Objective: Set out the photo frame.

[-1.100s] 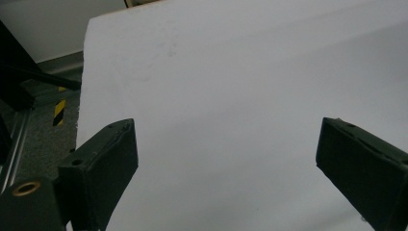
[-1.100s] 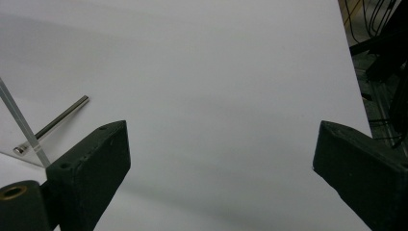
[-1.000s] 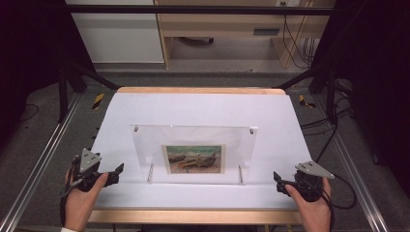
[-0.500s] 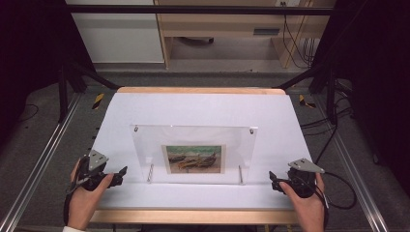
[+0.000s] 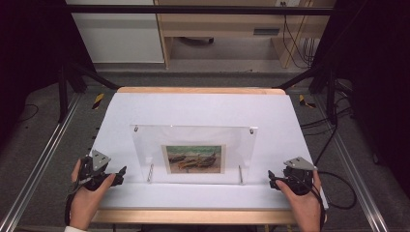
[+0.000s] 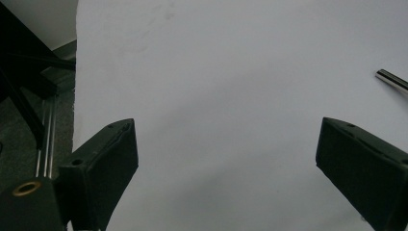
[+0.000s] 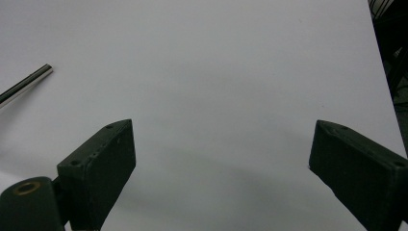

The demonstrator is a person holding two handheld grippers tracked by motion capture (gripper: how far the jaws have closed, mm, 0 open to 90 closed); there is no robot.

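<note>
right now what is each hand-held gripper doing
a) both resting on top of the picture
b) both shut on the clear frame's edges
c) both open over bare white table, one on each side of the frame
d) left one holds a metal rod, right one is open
c: the left hand-held gripper and right hand-held gripper flank the clear frame, and in each gripper view the jaws stand wide apart over the bare white table.

The high view looks down from the near side; both gripper views skim close over the shared white tabletop [image 5: 203, 111].
</note>
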